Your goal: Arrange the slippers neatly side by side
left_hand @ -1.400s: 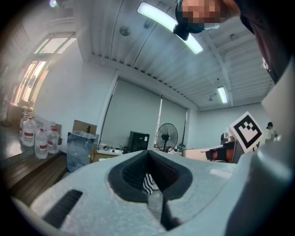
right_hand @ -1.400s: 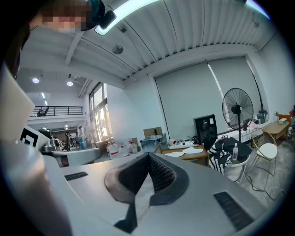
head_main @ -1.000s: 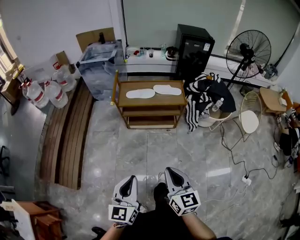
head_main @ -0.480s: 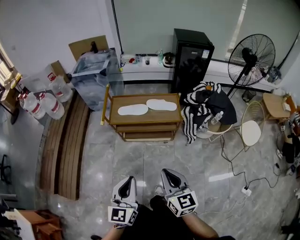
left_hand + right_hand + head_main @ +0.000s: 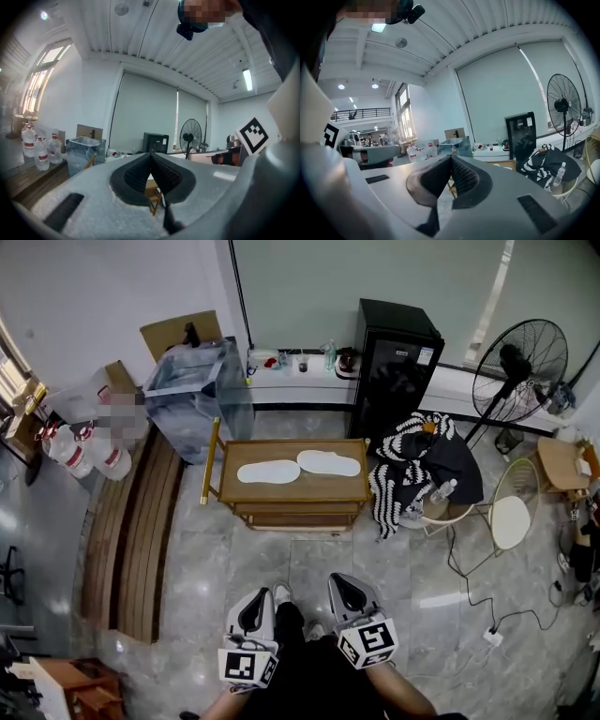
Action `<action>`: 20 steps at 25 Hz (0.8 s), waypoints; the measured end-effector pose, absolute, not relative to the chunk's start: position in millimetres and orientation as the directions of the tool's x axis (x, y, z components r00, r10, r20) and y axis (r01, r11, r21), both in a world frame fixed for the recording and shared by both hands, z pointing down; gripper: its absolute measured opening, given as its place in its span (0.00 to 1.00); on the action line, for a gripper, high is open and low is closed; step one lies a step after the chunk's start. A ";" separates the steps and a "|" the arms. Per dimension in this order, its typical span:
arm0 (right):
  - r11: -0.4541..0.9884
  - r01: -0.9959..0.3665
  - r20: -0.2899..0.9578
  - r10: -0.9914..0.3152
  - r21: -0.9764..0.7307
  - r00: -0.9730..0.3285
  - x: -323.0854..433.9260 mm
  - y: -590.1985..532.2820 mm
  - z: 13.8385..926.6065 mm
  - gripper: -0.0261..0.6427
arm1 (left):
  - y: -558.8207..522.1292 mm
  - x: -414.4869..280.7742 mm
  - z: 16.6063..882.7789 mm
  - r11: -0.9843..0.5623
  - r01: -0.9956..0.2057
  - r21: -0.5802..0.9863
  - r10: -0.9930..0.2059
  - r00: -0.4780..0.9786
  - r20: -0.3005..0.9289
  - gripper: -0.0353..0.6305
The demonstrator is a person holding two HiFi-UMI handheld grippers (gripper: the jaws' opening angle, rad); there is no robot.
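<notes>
Head view: nearer the wooden rack (image 5: 225,486) than a second ago, and by a good stretch. Fills more of the frame now and sits lower in it, with less bare floor ahead. Shows the left slipper (image 5: 268,472) and right slipper (image 5: 329,463) flat on the rack's top shelf, unmoved across all three moments. Laid roughly end to end along the shelf, the right one closer to the rear edge, the left one nearer the middle, inner ends close together; touching or not, impossible to say. Not yet side by side. Holds the left gripper (image 5: 255,610) and right gripper (image 5: 349,593) low at the bottom of the frame, level with each other, well apart from the rack, both pointing at it.

Left gripper view: jaws of the left gripper (image 5: 150,161) pressed together at the tips, nothing between the pads. Only a sliver of the rack visible through the gap below.

Right gripper view: same for the right gripper (image 5: 451,161), with jaws together and empty. Behind them, a fan (image 5: 562,101) and a black cabinet (image 5: 520,133) far off.

Meaning for the task, as a judgement: approach only, no handling begun. Probably needs the rest of the walk, then jaws spread before any grasp of a slipper.
</notes>
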State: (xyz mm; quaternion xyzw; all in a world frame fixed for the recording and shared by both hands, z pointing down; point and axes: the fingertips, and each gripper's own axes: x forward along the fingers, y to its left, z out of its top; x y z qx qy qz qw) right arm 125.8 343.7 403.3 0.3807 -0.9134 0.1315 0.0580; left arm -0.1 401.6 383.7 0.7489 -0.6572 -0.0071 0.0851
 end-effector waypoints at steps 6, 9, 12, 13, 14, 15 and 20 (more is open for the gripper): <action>0.660 -0.727 0.220 -0.693 -0.189 -0.686 112.1 289.1 413.2 0.05 | 338.0 -12.0 391.5 -0.163 -0.975 0.152 -0.980 0.178 0.090 0.07; 0.648 -0.738 0.229 -0.702 -0.187 -0.674 102.2 255.7 416.7 0.05 | 299.6 -19.4 395.2 -0.193 -0.969 0.154 -0.974 0.208 0.091 0.07; 0.636 -0.749 0.239 -0.710 -0.187 -0.663 86.0 218.6 418.8 0.05 | 258.7 -34.3 395.2 -0.216 -0.963 0.159 -0.968 0.233 0.095 0.07; 0.634 -0.752 0.243 -0.712 -0.183 -0.659 79.3 205.4 419.2 0.05 | 245.3 -40.5 394.1 -0.223 -0.961 0.161 -0.966 0.240 0.094 0.07; 0.632 -0.754 0.248 -0.713 -0.179 -0.656 72.4 192.8 419.6 0.05 | 233.1 -46.6 393.0 -0.231 -0.959 0.162 -0.964 0.248 0.093 0.07; 0.629 -0.757 0.254 -0.714 -0.176 -0.652 65.6 181.1 420.1 0.05 | 222.0 -52.6 392.1 -0.240 -0.957 0.161 -0.962 0.256 0.092 0.07; 0.600 -0.783 0.282 -0.732 -0.166 -0.620 36.8 123.5 424.5 0.05 | 168.1 -80.5 393.7 -0.294 -0.940 0.174 -0.943 0.314 0.107 0.07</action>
